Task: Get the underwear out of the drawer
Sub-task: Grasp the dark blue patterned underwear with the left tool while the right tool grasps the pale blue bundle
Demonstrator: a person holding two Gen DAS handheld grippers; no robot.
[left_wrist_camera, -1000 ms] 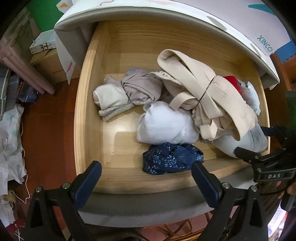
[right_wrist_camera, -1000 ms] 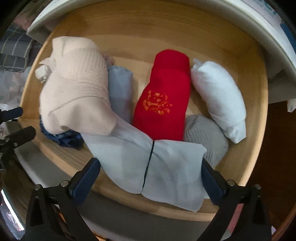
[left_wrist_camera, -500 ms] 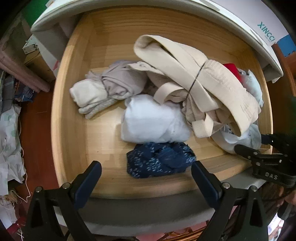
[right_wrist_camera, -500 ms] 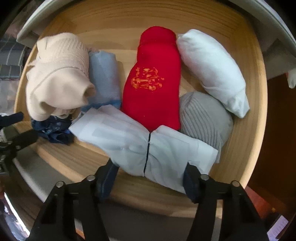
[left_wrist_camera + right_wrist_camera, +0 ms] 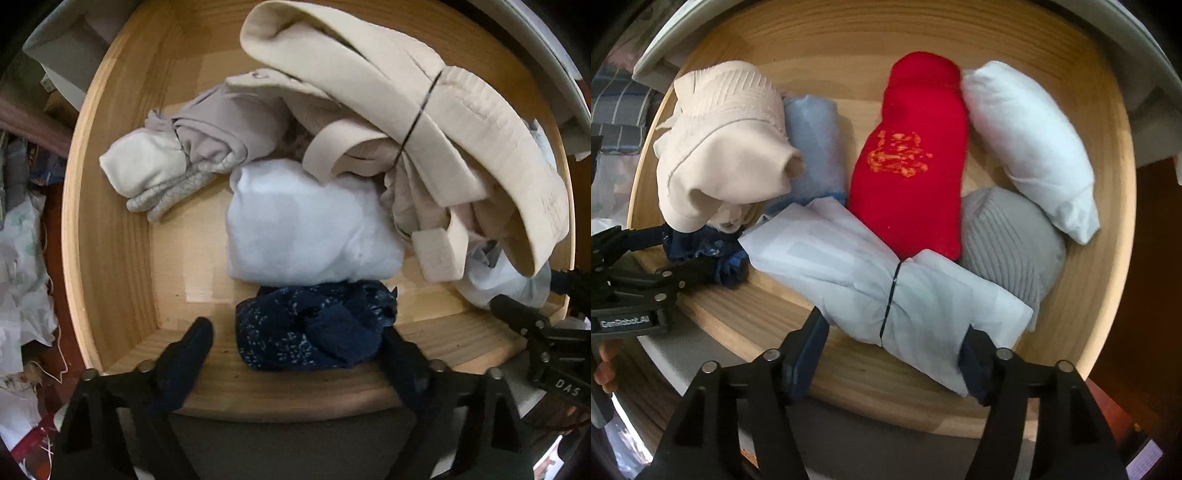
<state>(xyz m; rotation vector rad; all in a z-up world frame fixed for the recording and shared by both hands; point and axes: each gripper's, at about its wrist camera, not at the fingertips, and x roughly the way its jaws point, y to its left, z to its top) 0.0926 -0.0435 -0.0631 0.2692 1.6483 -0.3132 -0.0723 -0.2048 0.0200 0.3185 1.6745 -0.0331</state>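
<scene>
A navy patterned piece of underwear (image 5: 314,325) lies crumpled at the front of the open wooden drawer (image 5: 110,221). My left gripper (image 5: 299,334) points straight down over it, its jaws closing. The navy piece sits between the fingers, and the left pad stands a little off it. In the right wrist view the same gripper (image 5: 676,251) straddles the navy piece (image 5: 701,247). My right gripper (image 5: 894,330) has a pale blue bundle (image 5: 849,266), tied with a black band, between its jaws. Both pads touch the bundle's sides while the jaws are opening.
A beige banded garment (image 5: 406,110), a white folded piece (image 5: 303,225) and a grey-and-cream bundle (image 5: 177,166) fill the drawer's left half. A red roll (image 5: 908,155), white roll (image 5: 1030,147) and grey ribbed roll (image 5: 1008,236) lie on the right. Clutter (image 5: 22,258) covers the floor.
My left gripper sank into the drawer until the navy piece lay between its fingers, which drew closer. My right gripper's jaws went from wide apart to closed in on the pale blue bundle.
</scene>
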